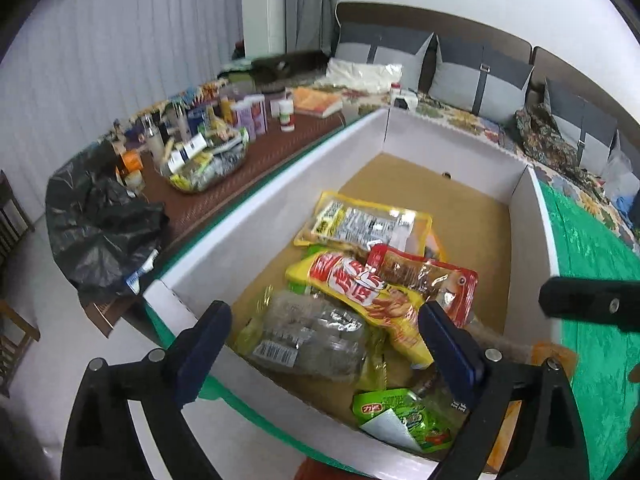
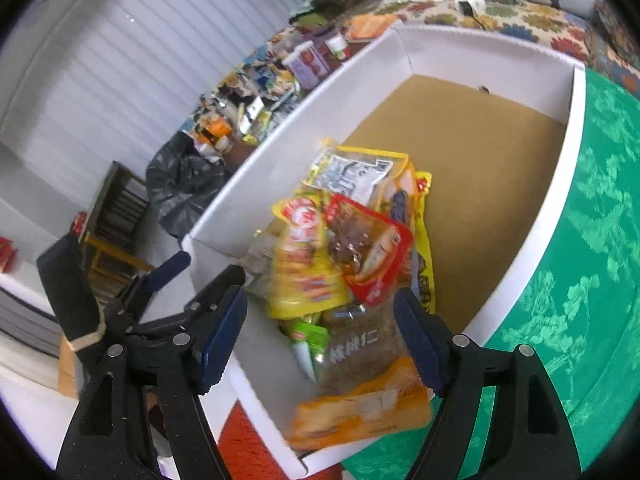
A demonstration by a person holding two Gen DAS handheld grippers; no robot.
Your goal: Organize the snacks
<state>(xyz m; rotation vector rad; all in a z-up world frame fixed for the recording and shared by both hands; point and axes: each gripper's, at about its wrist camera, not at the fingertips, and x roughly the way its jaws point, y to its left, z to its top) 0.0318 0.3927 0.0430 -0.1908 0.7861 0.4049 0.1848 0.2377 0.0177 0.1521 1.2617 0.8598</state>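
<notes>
The left tool (image 1: pixel 324 344) is released, fingers spread above the near end of the white box (image 1: pixel 280 184), grasping nothing. The right tool (image 2: pixel 320 340) is likewise released over the same end. The snack packets (image 1: pixel 372 280) lie piled inside the box at that end, on its brown floor. The box rests on a green cloth (image 2: pixel 592 240). A cluttered bench (image 1: pixel 240 168) stands beside it.

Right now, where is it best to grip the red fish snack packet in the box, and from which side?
Probably its flat sealed edge at the lower right corner, coming from above. The red fish packet lies on top of the pile, over the yellow packet, so this edge looks free. Both grippers are open: left gripper, right gripper.
</notes>
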